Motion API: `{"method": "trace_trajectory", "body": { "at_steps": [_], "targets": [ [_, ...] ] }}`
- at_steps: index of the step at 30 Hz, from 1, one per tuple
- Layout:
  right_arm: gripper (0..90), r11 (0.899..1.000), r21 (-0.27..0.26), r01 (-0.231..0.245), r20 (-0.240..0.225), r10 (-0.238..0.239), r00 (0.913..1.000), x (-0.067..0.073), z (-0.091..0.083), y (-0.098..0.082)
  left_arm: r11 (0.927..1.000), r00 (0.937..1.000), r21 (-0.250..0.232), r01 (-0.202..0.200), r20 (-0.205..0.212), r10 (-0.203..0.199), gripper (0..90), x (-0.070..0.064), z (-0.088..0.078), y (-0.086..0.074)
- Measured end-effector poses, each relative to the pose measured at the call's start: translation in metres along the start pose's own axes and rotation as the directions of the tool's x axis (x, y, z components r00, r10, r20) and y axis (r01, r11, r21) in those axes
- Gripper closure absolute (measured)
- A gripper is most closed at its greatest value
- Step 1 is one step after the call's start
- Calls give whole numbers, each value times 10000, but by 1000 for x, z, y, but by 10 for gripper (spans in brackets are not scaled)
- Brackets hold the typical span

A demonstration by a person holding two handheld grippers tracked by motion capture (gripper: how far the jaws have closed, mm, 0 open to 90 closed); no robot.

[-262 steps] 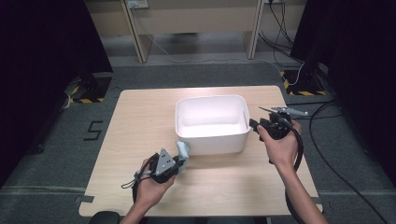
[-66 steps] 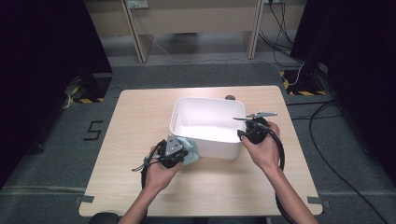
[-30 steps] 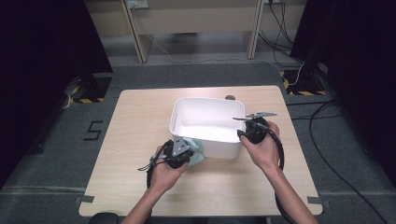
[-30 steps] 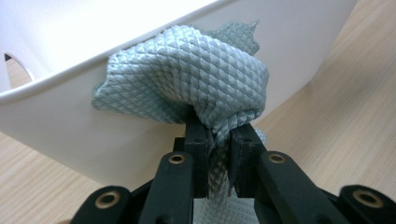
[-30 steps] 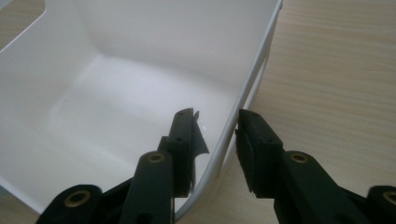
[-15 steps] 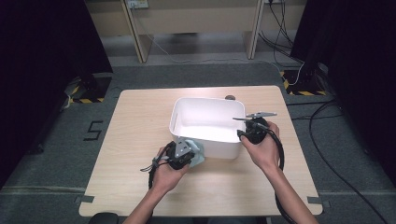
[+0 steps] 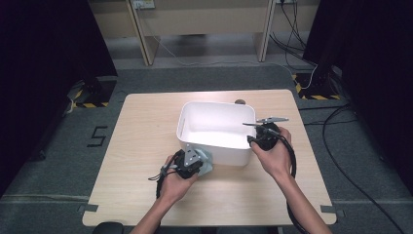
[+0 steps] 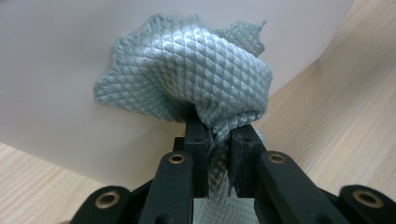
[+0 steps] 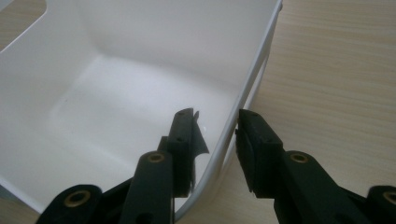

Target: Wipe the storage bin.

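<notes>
A white plastic tub (image 7: 216,105) stands in the middle of the wooden table (image 7: 146,122). My left gripper (image 7: 199,162) is shut on a grey-blue quilted cloth (image 7: 206,161), which is bunched against the outside of the tub's near wall. In the left gripper view the cloth (image 8: 196,70) bulges above the left gripper (image 8: 219,135) and lies flat on the white wall (image 8: 70,70). My right gripper (image 7: 251,141) straddles the tub's right rim. In the right gripper view the right gripper (image 9: 217,121) has one jaw inside the tub (image 9: 140,37) and one outside, clamped on the wall.
A small dark object (image 7: 239,102) lies just behind the tub's far rim. Bare tabletop stretches to the left of the tub and along the near edge. Cables trail from both grippers, and wooden desk legs (image 7: 136,34) stand beyond the table.
My left gripper and the cloth have shifted slightly to the right along the tub's near wall. The right gripper and the tub have stayed where they were.
</notes>
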State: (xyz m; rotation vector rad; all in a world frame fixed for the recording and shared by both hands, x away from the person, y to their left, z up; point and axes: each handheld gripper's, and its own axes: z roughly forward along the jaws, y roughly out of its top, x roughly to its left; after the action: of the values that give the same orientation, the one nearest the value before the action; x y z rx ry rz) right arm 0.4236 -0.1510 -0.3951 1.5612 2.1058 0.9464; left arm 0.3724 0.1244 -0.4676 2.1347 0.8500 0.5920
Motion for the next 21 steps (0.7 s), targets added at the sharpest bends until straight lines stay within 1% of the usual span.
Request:
{"method": "trace_trajectory", "body": {
  "at_steps": [6,9,16,21],
  "targets": [
    [680,10000,1,-1,1,1,10000,0,0,0,9999,10000,105,42,4,-43,800,0,6,-4],
    [680,10000,-7,11,10,-11,10000,1,0,0,9997,10000,226,-22,-23,22,800,0,8,-6],
    [679,10000,-15,-29,22,29,10000,1,0,0,9992,10000,394,-19,-42,20,800,0,14,-10],
    [677,10000,-29,-4,39,4,10000,1,0,0,9992,10000,407,41,-49,-39,800,0,16,-11]
  ]
}}
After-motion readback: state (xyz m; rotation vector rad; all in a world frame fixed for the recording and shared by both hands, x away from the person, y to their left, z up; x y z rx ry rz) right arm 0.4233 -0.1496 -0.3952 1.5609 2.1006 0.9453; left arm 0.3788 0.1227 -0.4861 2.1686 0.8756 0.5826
